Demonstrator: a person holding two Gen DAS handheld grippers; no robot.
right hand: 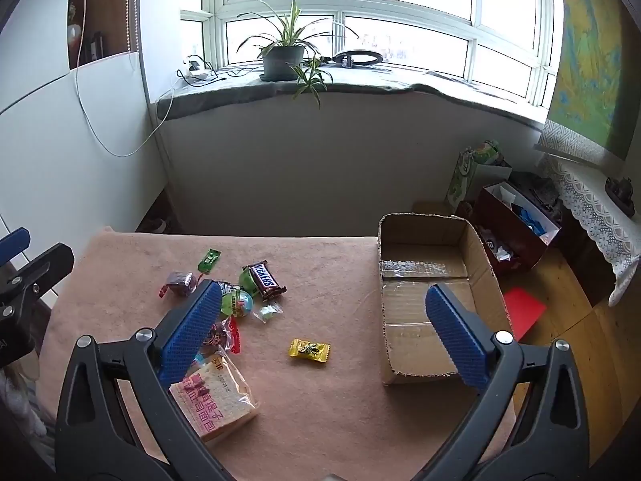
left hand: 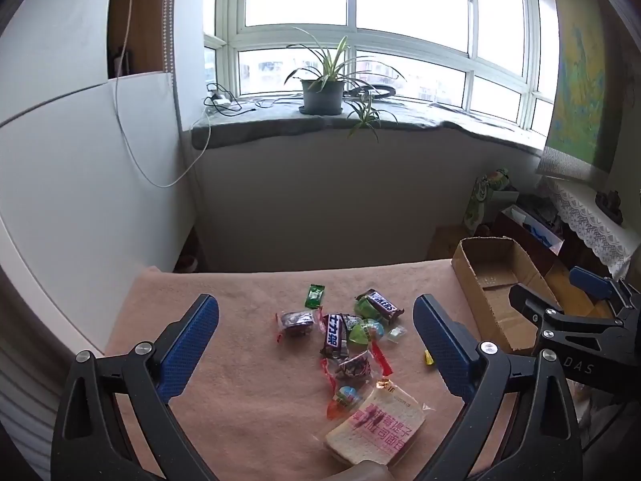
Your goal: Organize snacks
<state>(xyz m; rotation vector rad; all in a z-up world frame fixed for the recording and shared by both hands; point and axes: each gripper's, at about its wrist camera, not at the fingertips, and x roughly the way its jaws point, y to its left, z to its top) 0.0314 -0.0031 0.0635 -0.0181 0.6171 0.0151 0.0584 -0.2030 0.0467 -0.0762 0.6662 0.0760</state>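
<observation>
Several snacks lie in a loose pile on the pink table cloth [left hand: 240, 401] [right hand: 340, 421]. Among them are a Snickers bar [left hand: 382, 304] [right hand: 264, 276], a second chocolate bar [left hand: 334, 334], a green candy [left hand: 314, 296] [right hand: 209, 259], a wrapped bread slice [left hand: 376, 433] [right hand: 214, 399] and a yellow candy [right hand: 309, 349] lying apart. An open cardboard box [left hand: 496, 280] [right hand: 424, 296] stands at the table's right. My left gripper [left hand: 316, 344] hovers open over the pile. My right gripper [right hand: 322, 328] hangs open between pile and box, holding nothing.
Beyond the table a grey windowsill carries a potted plant [left hand: 322, 94] [right hand: 282, 62] and cables. A white panel [left hand: 80, 180] stands at the left. On the wooden floor at the right sit a red box [right hand: 517, 224], a red card [right hand: 523, 312] and a lace-covered shelf [right hand: 593, 208].
</observation>
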